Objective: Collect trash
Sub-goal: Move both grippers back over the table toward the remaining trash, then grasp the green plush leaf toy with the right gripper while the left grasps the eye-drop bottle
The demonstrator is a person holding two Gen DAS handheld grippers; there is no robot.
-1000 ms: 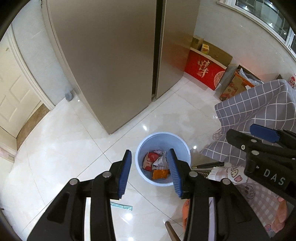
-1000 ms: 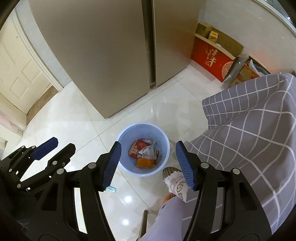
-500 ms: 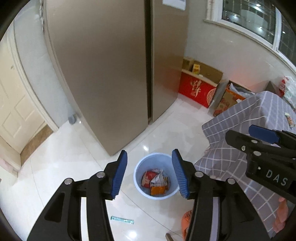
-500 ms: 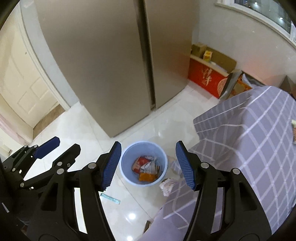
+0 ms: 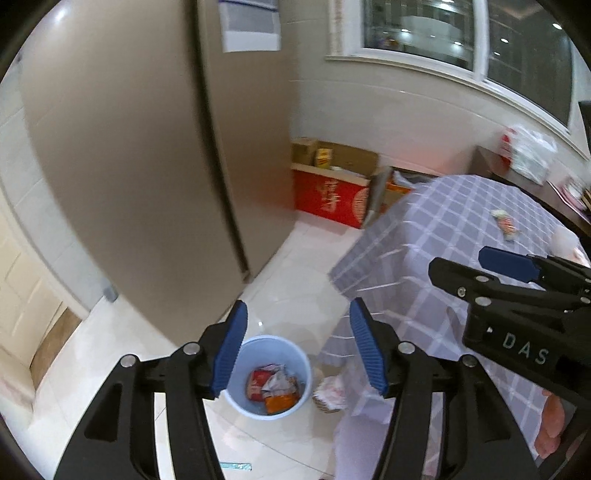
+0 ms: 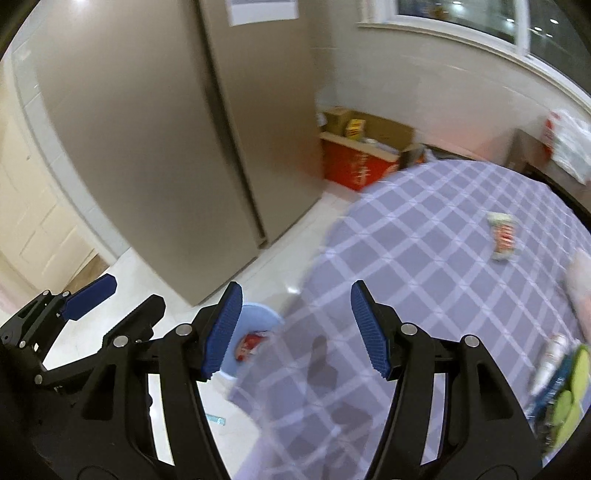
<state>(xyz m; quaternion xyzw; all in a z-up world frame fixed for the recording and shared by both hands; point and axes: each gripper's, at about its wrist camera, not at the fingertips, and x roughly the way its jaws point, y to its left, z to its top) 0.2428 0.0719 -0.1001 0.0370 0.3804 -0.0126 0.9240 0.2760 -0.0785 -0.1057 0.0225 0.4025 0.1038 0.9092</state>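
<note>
Left gripper (image 5: 297, 347) up in the air, pointing down at the floor, blue pads opening wider, nothing between them

Right gripper (image 6: 295, 328) also up in the air, pads (image 6: 369, 332) wide apart, nothing held

Far below, on the shiny white floor (image 5: 295, 295): a light blue trash bin (image 5: 267, 376), standing up, right next to the hanging edge of the checked tablecloth (image 5: 443, 236)

In the bin: crumpled wrappers (image 5: 273, 387), red, white and orange

On the floor near the bin: a thin green strip (image 5: 236, 466), lying flat

On the tablecloth, still to be picked up: a small red and white wrapper (image 6: 502, 236), well away from both grippers

At the right edge of the right wrist view: a white tube (image 6: 550, 360) and a blue and green packet (image 6: 565, 398), blurry, hard to tell more

Behind the bin: a big tan fridge (image 5: 147, 166) with two doors, a sheet of paper (image 5: 251, 26) stuck high on it

By the wall past the fridge: a red box (image 5: 330, 197) with cardboard boxes (image 5: 332, 157) on top

Above the wall: a dark window (image 5: 461, 33)

Past the table, on a dark counter: a white plastic bag (image 5: 528, 149)

A cream door (image 6: 33, 221) off to the left side
</note>
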